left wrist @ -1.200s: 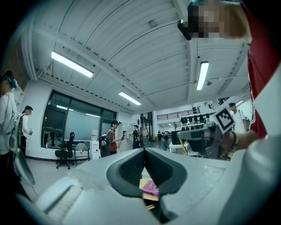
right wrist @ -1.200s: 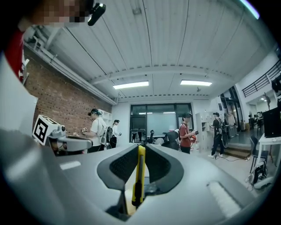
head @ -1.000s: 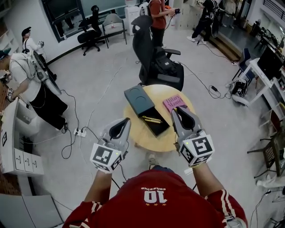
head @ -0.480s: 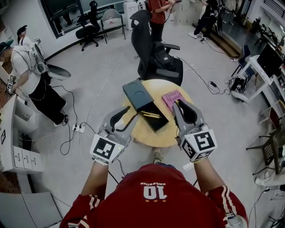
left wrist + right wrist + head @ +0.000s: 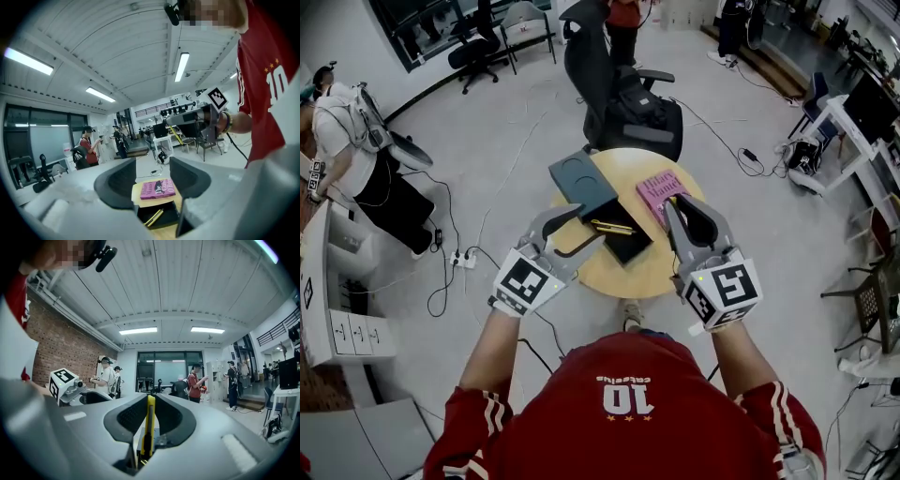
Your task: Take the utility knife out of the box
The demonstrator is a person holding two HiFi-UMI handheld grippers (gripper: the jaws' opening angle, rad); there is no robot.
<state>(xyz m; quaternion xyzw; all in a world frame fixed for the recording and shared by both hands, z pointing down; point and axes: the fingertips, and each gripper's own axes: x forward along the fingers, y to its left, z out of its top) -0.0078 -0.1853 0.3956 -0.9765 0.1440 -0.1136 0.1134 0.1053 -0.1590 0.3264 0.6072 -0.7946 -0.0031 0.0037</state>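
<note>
My left gripper (image 5: pixel 589 223) has just been opening and now gapes wide with nothing between its jaws. Just ahead of them lies the box (image 5: pixel 630 247), a thin yellow thing (image 5: pixel 612 226) inside. To its right, my right gripper (image 5: pixel 671 202) pinches the yellow knife (image 5: pixel 148 427) upright, by the book (image 5: pixel 661 190).

- A grey floor (image 5: pixel 506 159) spreads around the round wooden counter (image 5: pixel 652 277). A white power strip (image 5: pixel 461 261) and loose cables lie off the counter's left edge.
- A black office chair (image 5: pixel 614 84) stands just beyond the counter's far edge.
- More office chairs (image 5: pixel 478 42) stand by dark windows (image 5: pixel 417 26) at the far left.
- A white cabinet (image 5: pixel 342 333) stands at the left, and a white desk (image 5: pixel 851 150) at the right.
- The ribbed white ceiling (image 5: pixel 187 282) carries strip lights (image 5: pixel 139 330).
- One wall is red brick (image 5: pixel 61 341).
</note>
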